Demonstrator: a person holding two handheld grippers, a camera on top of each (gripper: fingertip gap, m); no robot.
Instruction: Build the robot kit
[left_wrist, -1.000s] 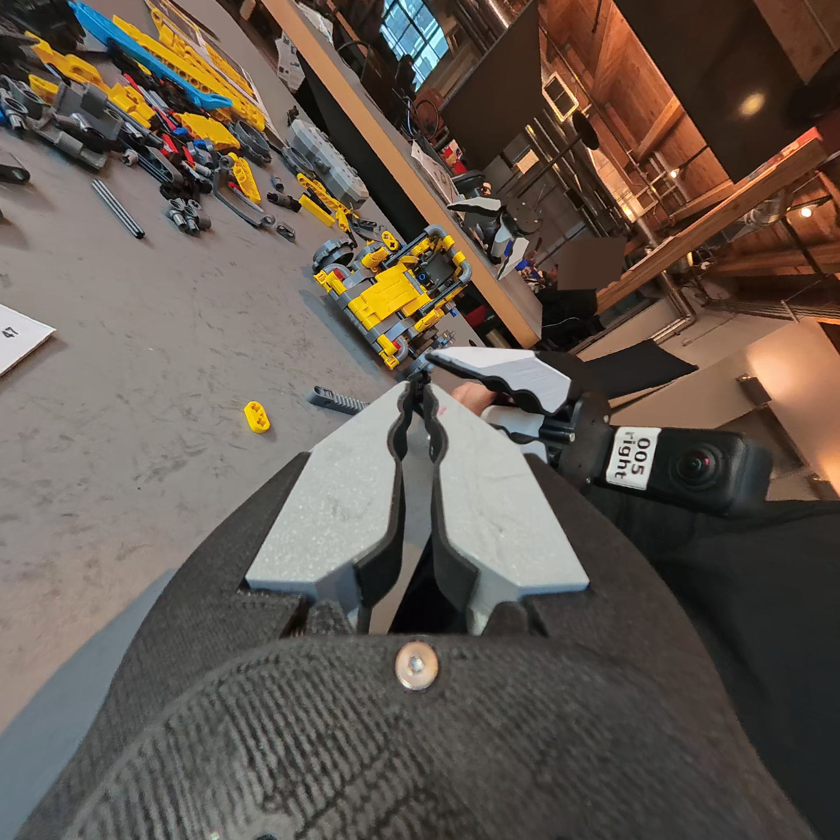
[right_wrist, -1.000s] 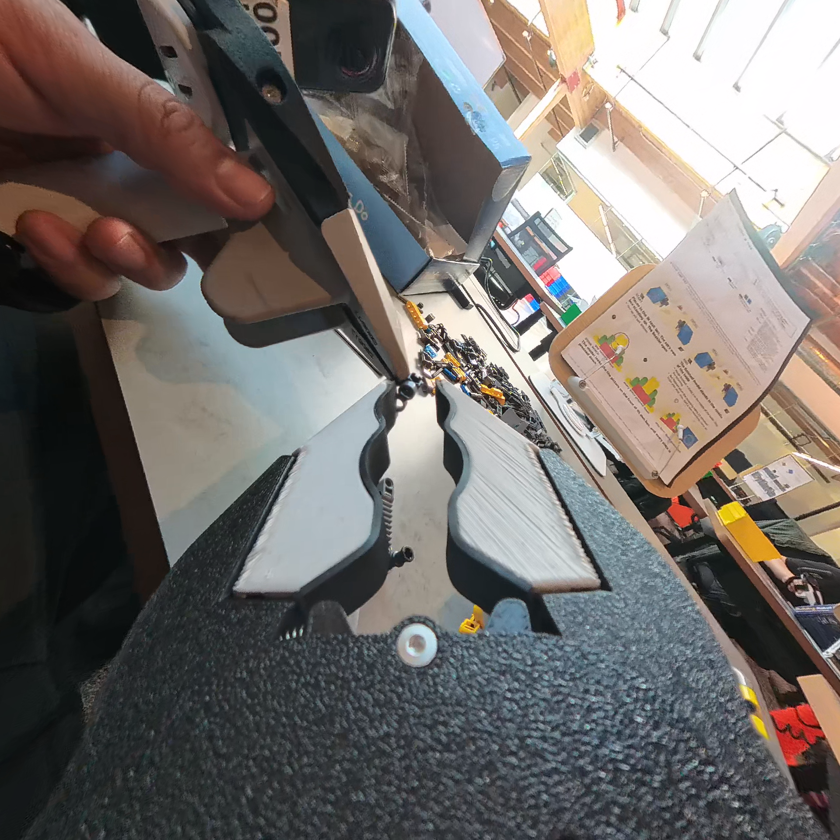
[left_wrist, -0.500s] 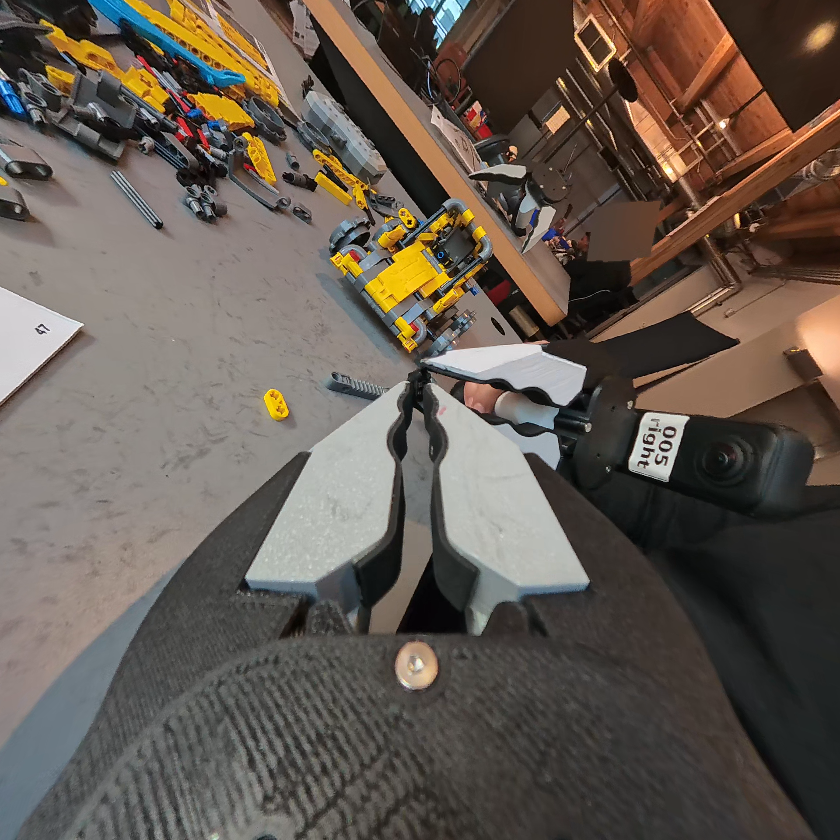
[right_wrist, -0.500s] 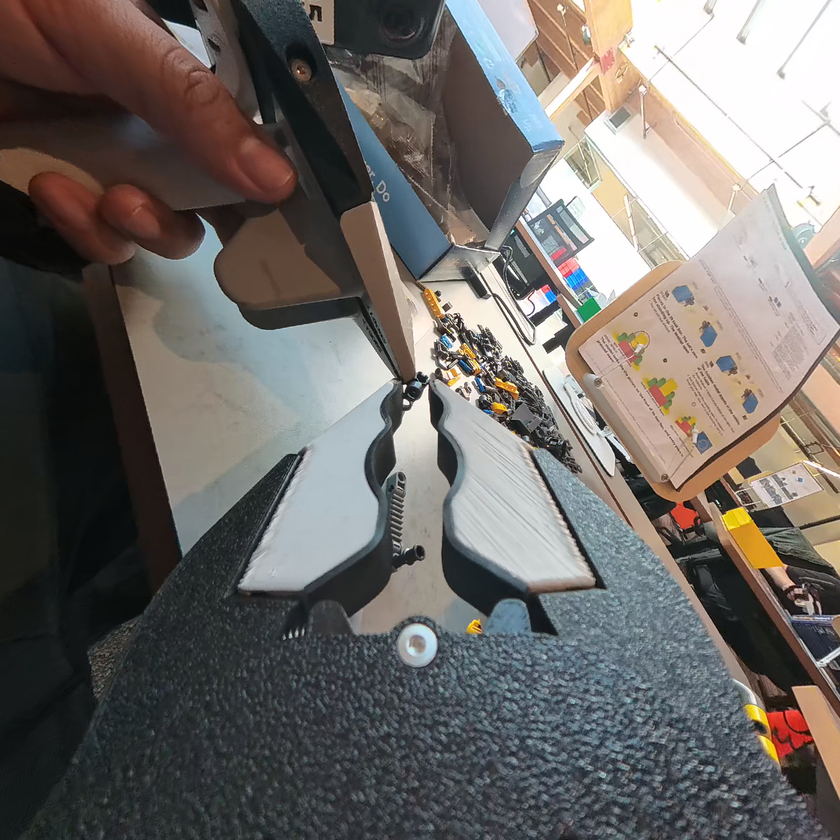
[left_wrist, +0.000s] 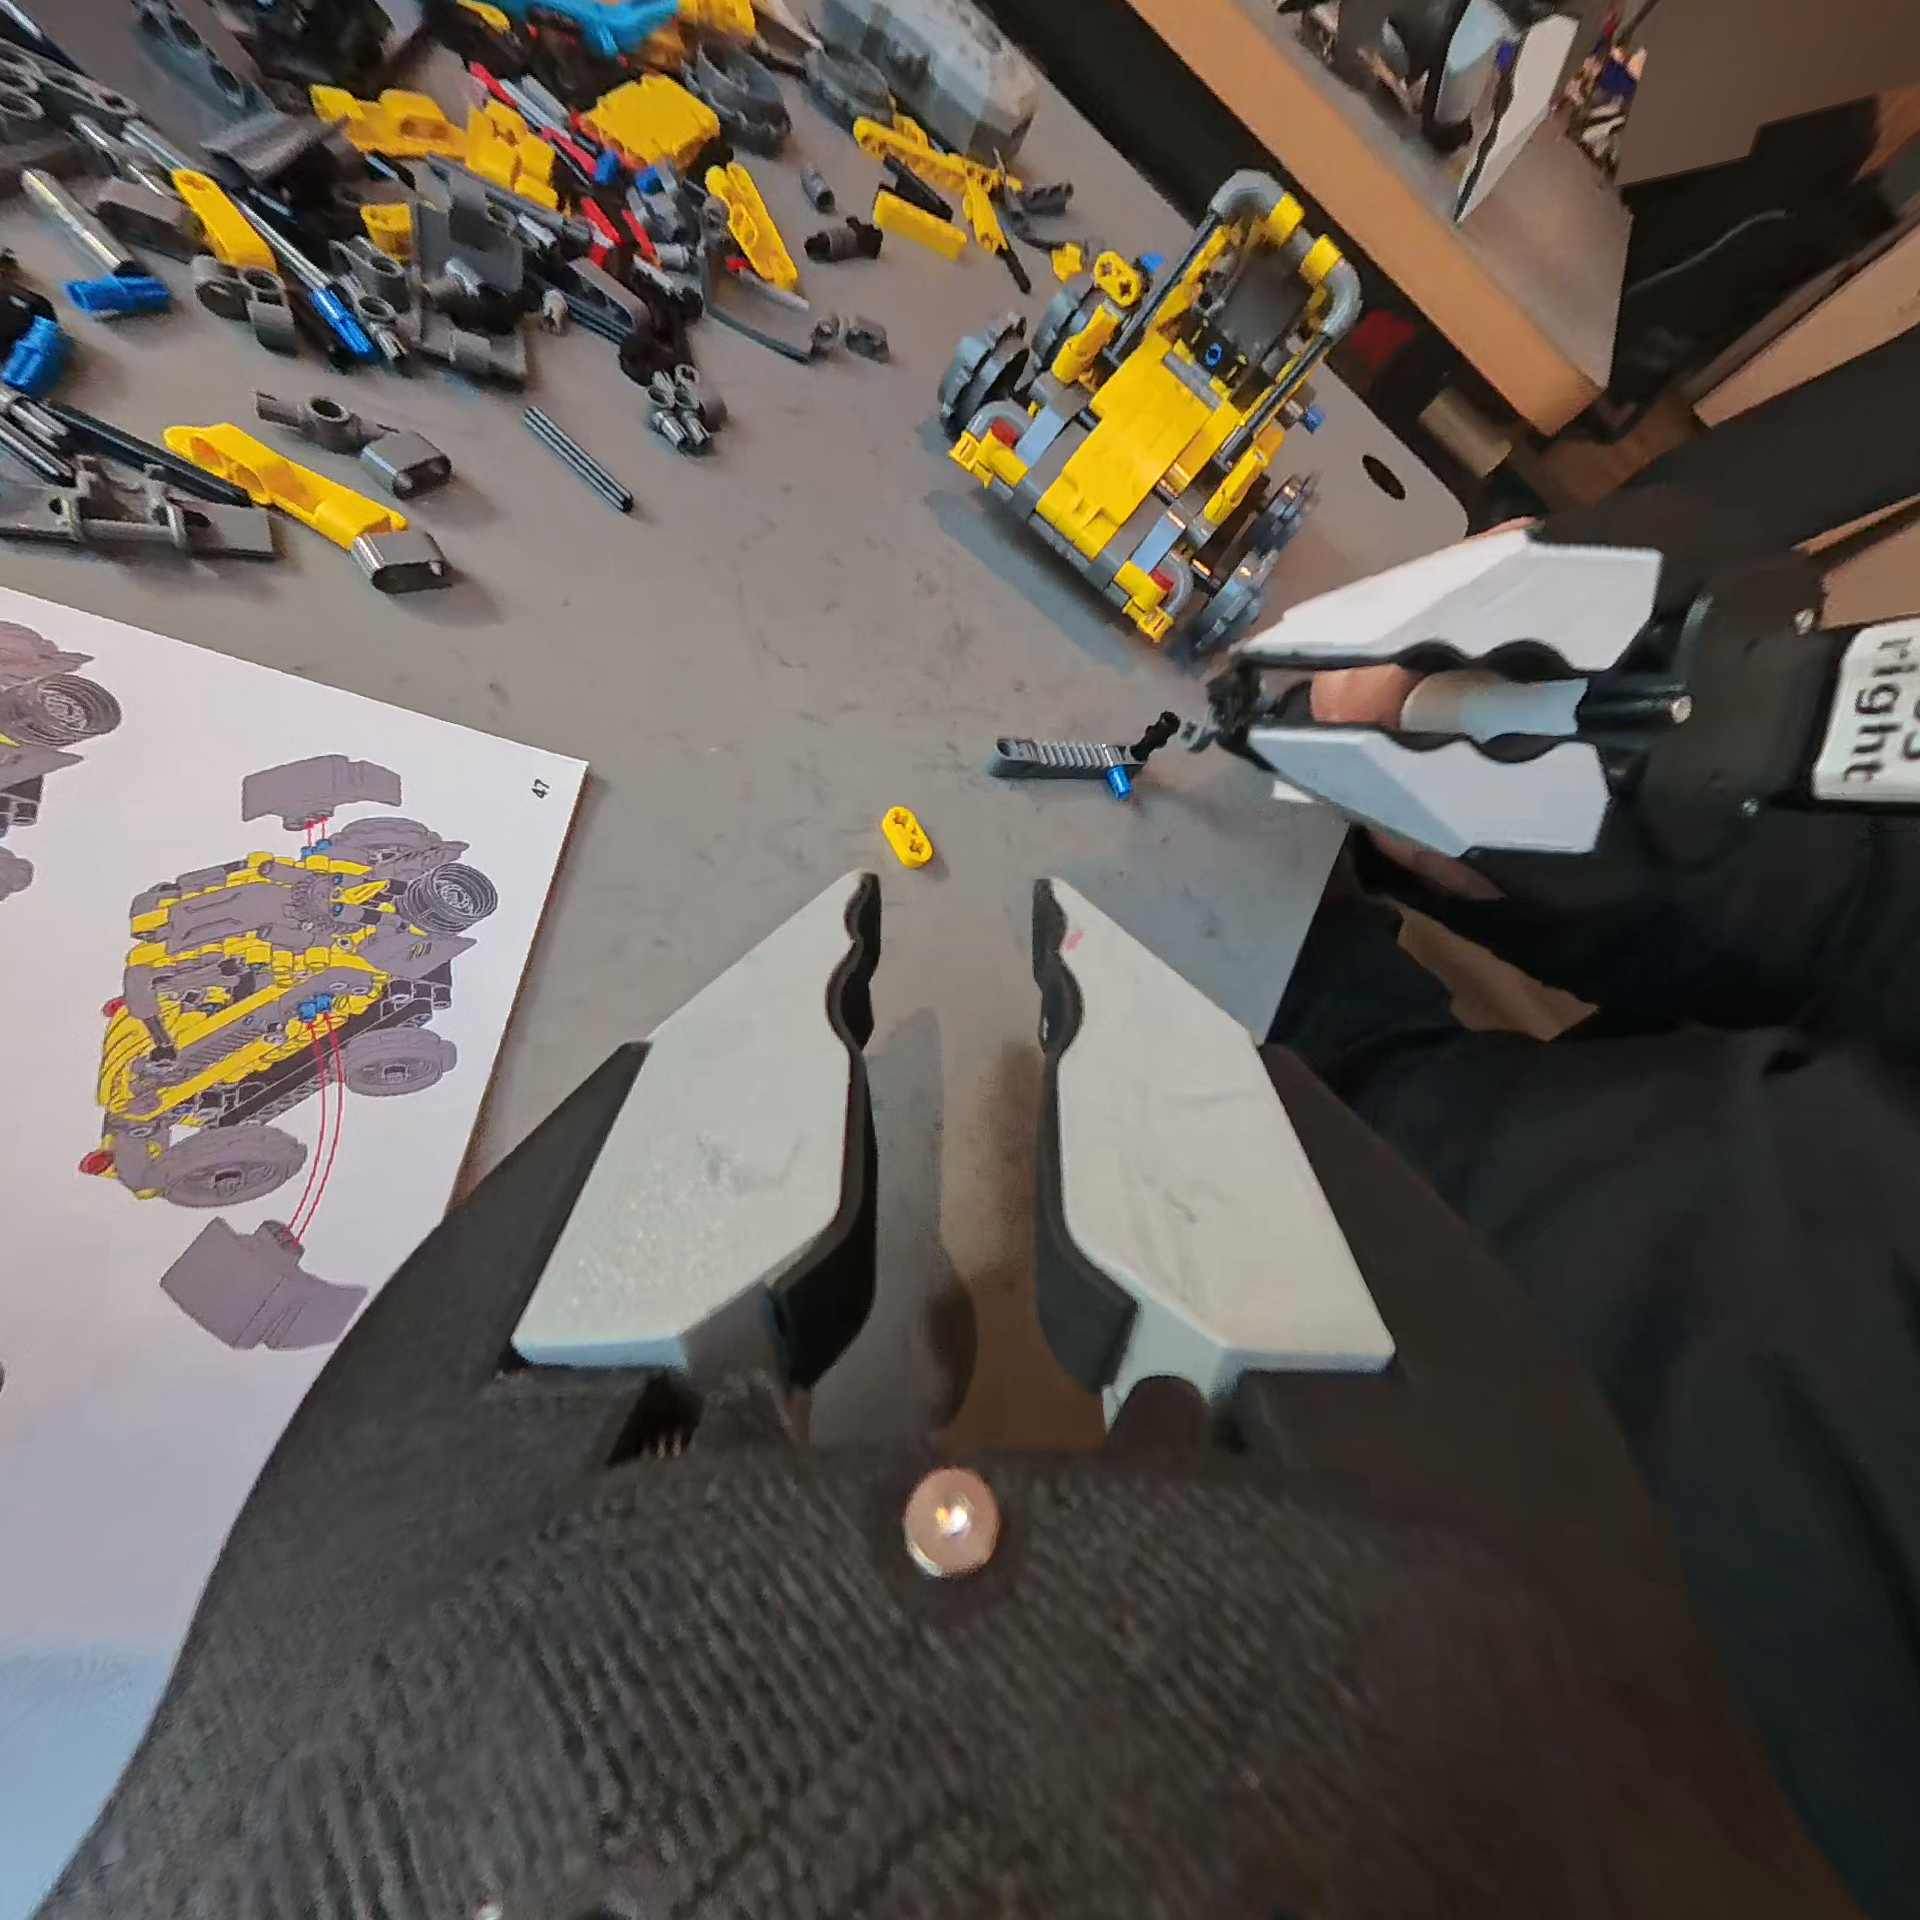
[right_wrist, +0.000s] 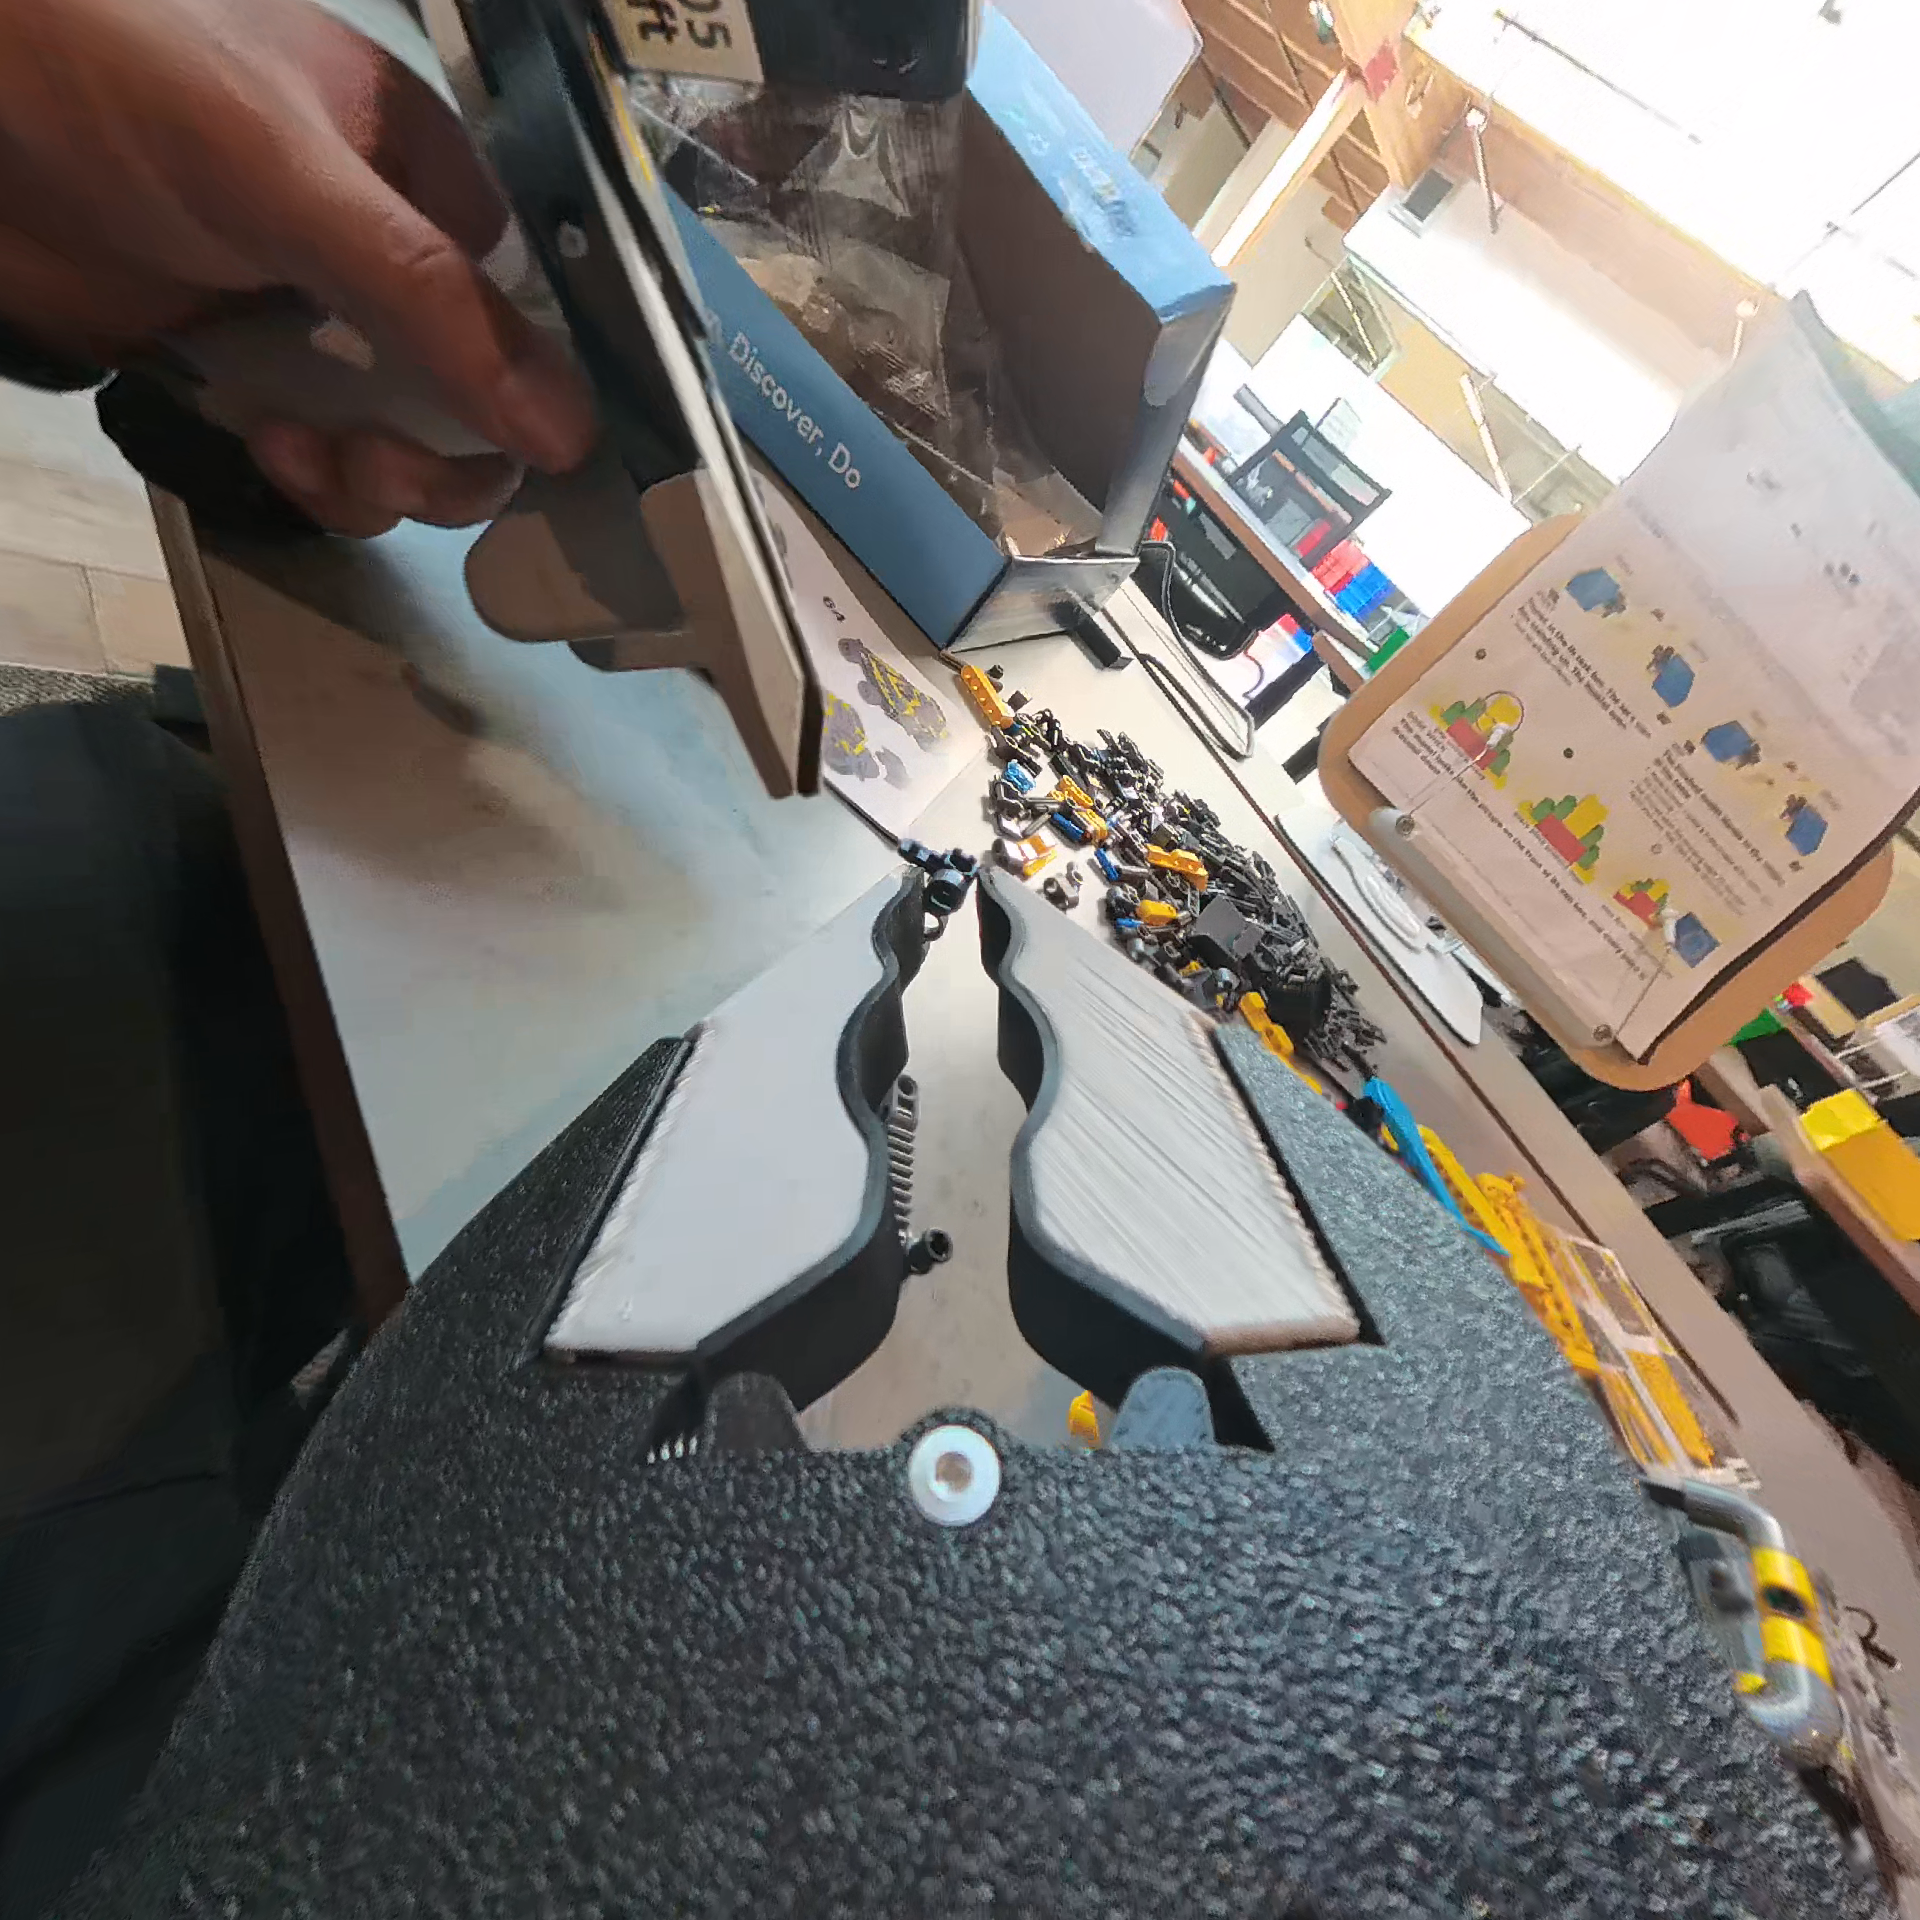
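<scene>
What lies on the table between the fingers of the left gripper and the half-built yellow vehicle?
In the left wrist view, a small yellow two-hole link lies just beyond the open left gripper; past it, bare grey table reaches the yellow vehicle.

Printed page number on corner of my instruction sheet. White sticker with lettering on my right hand-held gripper. Blue box side carries white wording. Propped leaflet: print too small.

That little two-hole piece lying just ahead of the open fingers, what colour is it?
Yellow. The two-hole piece shows best in the left wrist view, on the grey table.
</scene>
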